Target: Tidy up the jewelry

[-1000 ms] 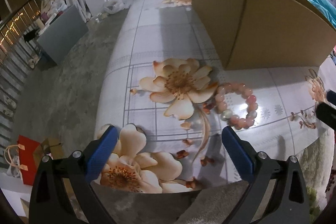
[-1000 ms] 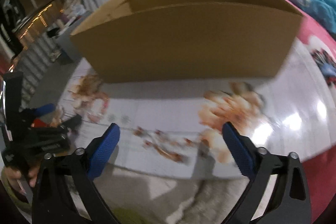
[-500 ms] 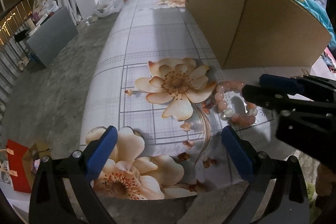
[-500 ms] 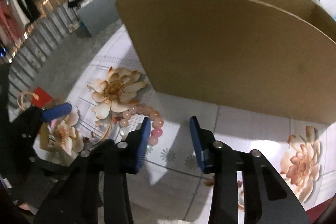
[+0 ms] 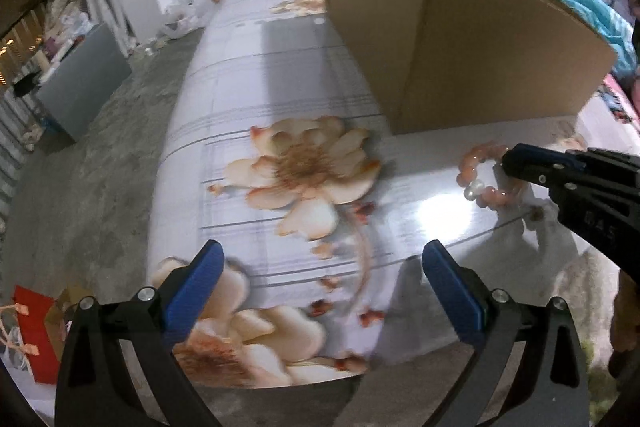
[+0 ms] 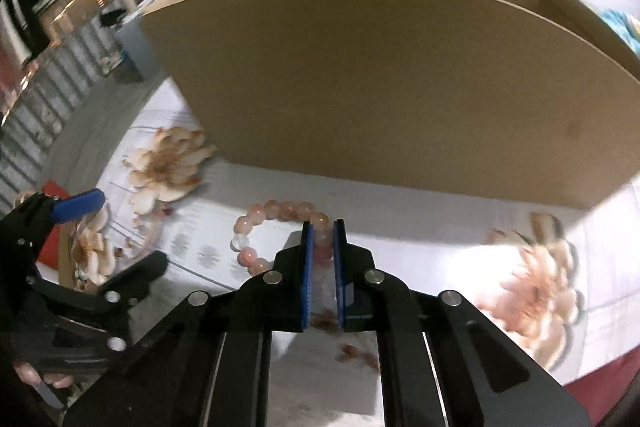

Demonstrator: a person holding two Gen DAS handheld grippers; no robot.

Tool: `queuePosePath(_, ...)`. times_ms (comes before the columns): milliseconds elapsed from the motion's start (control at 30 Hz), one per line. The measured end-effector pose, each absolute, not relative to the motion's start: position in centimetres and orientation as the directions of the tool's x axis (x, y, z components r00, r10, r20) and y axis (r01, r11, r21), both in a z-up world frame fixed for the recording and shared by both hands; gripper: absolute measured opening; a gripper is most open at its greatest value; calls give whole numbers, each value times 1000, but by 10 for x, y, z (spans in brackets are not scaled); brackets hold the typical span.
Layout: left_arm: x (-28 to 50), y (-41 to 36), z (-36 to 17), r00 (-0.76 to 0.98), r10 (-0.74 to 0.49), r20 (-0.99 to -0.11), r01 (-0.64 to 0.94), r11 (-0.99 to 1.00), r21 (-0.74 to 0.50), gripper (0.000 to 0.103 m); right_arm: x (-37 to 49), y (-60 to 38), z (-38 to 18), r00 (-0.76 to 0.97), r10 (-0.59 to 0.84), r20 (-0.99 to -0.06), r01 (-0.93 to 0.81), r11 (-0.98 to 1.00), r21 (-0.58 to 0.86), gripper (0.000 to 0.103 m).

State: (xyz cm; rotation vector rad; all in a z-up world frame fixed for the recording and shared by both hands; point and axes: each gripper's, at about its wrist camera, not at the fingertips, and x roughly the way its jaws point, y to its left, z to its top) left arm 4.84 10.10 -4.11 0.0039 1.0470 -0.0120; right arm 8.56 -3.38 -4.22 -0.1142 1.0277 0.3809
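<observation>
The step in hand looks like the pick-up of the bracelet (image 6: 276,235); the right gripper (image 6: 322,227) has its blue fingers (image 6: 307,267) drawn nearly together with a few pink beads of the bracelet's near-right side pinched between them; the rest of the loop, with one clear bead on its left, hangs or lies just in front of the box (image 6: 400,87); whether it has left the table (image 6: 400,223) I cannot tell, since the pictures are blurred there.

In the left wrist view the bracelet (image 5: 482,183) shows at the tip of the right gripper (image 5: 506,161), close to the box's (image 5: 460,39) near corner; the left gripper (image 5: 322,267) hovers well back from the box over the table's (image 5: 280,75) near edge, its fingers (image 5: 196,291) spread wide with nothing between them.

The next move, as I judge it, calls for carrying the bracelet up above the box's front wall and letting it go inside; the wall stands tall before the gripper, so the lift must clear the rim; the hold is on only a few beads, so a swinging loop could catch on the cardboard edge or slip free.

Writing: only some raised letters on the right gripper's black body in the left wrist view, too blurred to read with confidence; the box face is plain, with no label showing.
</observation>
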Motion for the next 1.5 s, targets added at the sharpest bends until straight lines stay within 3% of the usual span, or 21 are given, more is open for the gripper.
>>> queuePosePath(133,56,81,-38,492,-51,-869,63,998,-24,97,87,-71,-41,472,222,-853,-272,957,99,8)
queuePosePath(433,78,27,-35,478,-36,-878,175,983,55,97,87,-117,-41,504,169,-847,-132,984,118,8)
queuePosePath(1500,91,-16,-32,463,10,-886,210,970,120,97,85,-185,-37,490,284,-824,-147,959,243,9)
